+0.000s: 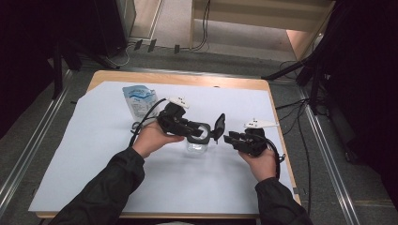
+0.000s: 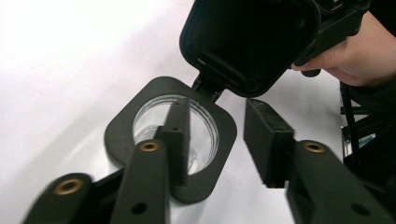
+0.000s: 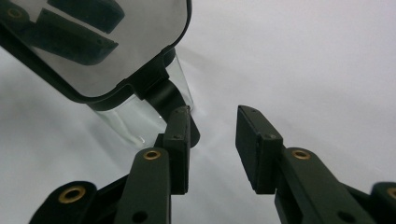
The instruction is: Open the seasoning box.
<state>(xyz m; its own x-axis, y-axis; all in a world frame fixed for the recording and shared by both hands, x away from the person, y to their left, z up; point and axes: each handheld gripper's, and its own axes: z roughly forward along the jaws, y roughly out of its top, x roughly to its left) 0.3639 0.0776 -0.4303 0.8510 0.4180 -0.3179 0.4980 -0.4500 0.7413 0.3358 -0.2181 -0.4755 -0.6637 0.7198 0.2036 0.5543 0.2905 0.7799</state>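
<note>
Left gripper [image 1: 195, 130] is sitting partly open w/ one jaw dipping inside the mouth of the clear glass jar with a black squarish collar [image 2: 170, 140] and the other outside the rim, pads not pressing on anything afaict. Right gripper [image 1: 230, 138] is also partly open, holding nothing, jaws pointing at the hinge side from the right. The black hinged flip lid [image 1: 219, 125] is standing up open, between the two grippers. Jar is standing upright mid-table on the white paper sheet [image 1: 94, 154], so it's right under the left tool, which is closer. Both hands are angling inward and low. A blue-white plastic pouch [image 1: 139, 99] is lying behind, well apart.
</note>
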